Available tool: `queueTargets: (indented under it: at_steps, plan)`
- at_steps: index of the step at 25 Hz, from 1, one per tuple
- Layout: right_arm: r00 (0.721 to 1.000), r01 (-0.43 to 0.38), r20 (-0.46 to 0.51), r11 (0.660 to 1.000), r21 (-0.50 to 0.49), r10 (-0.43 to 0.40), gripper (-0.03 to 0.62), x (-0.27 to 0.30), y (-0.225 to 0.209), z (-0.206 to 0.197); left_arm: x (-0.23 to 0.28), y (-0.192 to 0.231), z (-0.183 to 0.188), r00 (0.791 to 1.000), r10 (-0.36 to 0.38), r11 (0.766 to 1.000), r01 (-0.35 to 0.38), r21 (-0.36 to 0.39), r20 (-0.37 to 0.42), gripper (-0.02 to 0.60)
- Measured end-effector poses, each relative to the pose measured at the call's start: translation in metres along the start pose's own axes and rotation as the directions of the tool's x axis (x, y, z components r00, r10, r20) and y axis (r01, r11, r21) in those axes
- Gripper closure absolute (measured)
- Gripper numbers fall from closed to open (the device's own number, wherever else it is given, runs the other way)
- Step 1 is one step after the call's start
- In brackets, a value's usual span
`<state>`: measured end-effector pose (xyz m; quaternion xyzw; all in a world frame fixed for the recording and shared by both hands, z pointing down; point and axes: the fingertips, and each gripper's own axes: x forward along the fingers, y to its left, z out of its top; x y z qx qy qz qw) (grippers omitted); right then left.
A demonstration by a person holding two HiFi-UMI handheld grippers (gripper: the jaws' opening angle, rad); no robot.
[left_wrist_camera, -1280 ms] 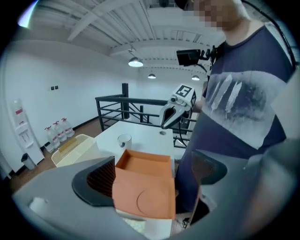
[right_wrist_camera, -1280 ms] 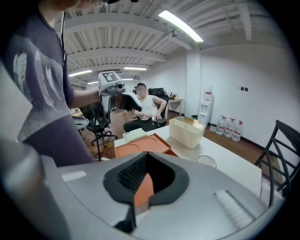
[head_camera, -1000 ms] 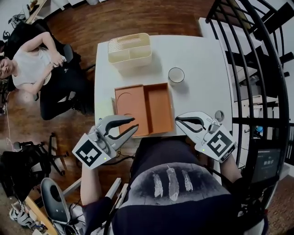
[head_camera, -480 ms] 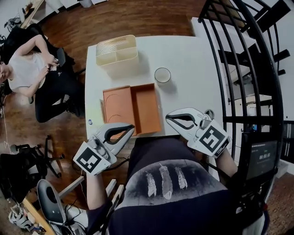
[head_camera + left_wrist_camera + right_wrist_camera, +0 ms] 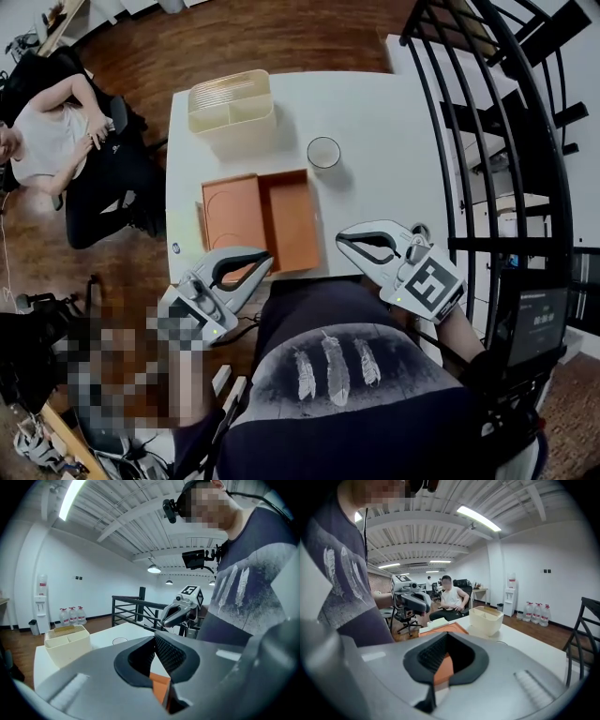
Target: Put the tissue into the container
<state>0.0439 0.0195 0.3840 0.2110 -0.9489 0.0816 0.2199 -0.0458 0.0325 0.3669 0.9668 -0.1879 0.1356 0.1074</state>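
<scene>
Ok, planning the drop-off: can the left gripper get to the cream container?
Probably yes. The left gripper is at the table's near edge, the container at the far left corner, and only the low orange box lies between, easy to pass over.

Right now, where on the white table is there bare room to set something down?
The right half of the white table is bare, right of the round clear cup and the open orange box. The left side is crowded by that box and the cream plastic container.
</scene>
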Motion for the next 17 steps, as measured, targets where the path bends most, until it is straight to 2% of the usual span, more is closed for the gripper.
queueTargets:
  at_steps: [5, 9, 13, 17]
  plan:
    - [1.0, 0.011, 0.004, 1.0, -0.015, -0.011, 0.591, 0.0, -0.006, 0.006, 0.004, 0.005, 0.005, 1.0, -0.005, 1.0, 0.005, 0.017, 0.015, 0.568]
    - [1.0, 0.015, -0.001, 1.0, 0.0, -0.015, 0.591, 0.004, -0.005, 0.006, 0.001, 0.008, 0.003, 1.0, 0.0, 1.0, 0.0, -0.005, 0.019, 0.568]
    - [1.0, 0.018, -0.005, 1.0, -0.009, -0.018, 0.591, 0.009, -0.008, 0.008, 0.001, 0.014, 0.003, 1.0, 0.001, 1.0, -0.001, 0.015, 0.026, 0.568]
    - [1.0, 0.006, -0.006, 1.0, -0.011, -0.006, 0.591, 0.016, -0.007, 0.005, -0.004, 0.014, 0.003, 0.999, 0.015, 1.0, -0.015, -0.007, 0.039, 0.568]
